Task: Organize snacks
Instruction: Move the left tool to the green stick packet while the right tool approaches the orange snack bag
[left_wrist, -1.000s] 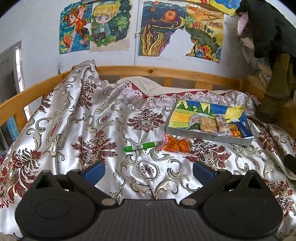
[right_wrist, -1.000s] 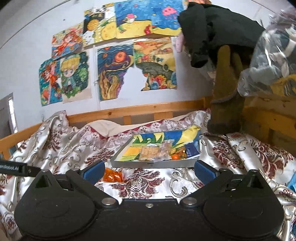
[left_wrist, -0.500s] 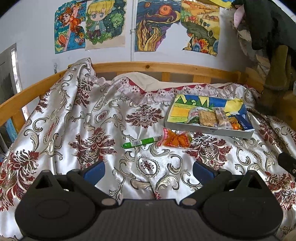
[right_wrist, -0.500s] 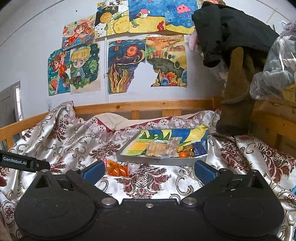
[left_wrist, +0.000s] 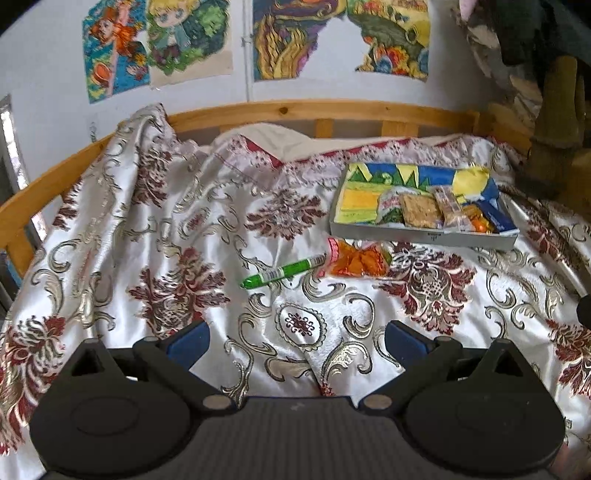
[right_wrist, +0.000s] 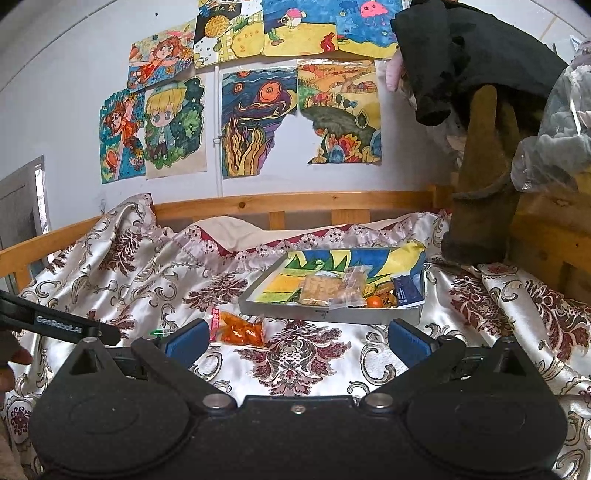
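Both claws (left_wrist: 295, 341) (right_wrist: 295, 339) wide apart, empty

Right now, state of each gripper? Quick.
Left gripper: open, holding nothing, above the bedspread.
Right gripper: open, holding nothing, short of the orange snack bag.

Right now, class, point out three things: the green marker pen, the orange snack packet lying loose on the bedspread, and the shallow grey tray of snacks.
green marker pen (left_wrist: 284, 272): left wrist view, mid-barrel.
orange snack packet (left_wrist: 356, 258): left wrist view, packet centre.
shallow grey tray (right_wrist: 328, 315): right wrist view, front wall.
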